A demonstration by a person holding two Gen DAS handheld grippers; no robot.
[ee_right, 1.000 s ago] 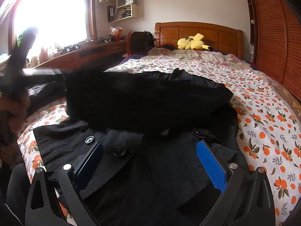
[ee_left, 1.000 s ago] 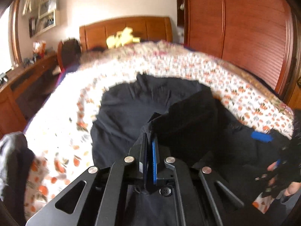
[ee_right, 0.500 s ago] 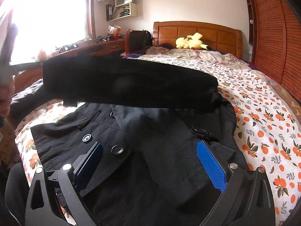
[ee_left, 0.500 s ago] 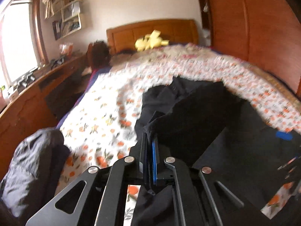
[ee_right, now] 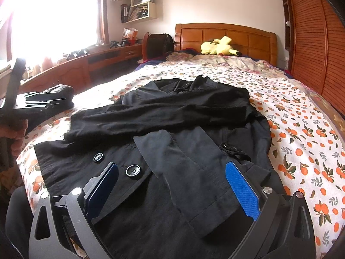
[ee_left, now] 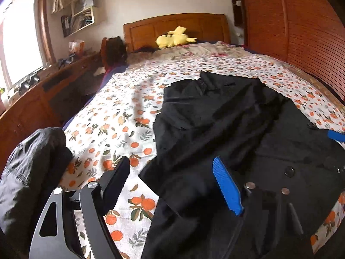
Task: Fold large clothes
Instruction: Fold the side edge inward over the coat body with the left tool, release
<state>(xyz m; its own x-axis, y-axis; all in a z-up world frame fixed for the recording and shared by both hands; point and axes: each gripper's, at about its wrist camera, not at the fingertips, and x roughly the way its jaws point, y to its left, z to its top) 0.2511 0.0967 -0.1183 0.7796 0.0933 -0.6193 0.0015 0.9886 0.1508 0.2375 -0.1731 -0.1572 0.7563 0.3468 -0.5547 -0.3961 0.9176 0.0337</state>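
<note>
Now black coat (ee_right: 183,129) flat on bed (ee_right: 301,118) — left gripper (ee_left: 170,185) just opened, empty; right gripper (ee_right: 172,185) open above hem.

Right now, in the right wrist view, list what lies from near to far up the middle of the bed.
Right tool → black coat → sleeve folded across it → collar → floral sheet → yellow plush toy → wooden headboard.

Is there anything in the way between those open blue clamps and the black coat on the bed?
Nothing visible. The right gripper hangs open directly over the black coat, and the left gripper, just opened, has only coat and bedsheet ahead.
</note>
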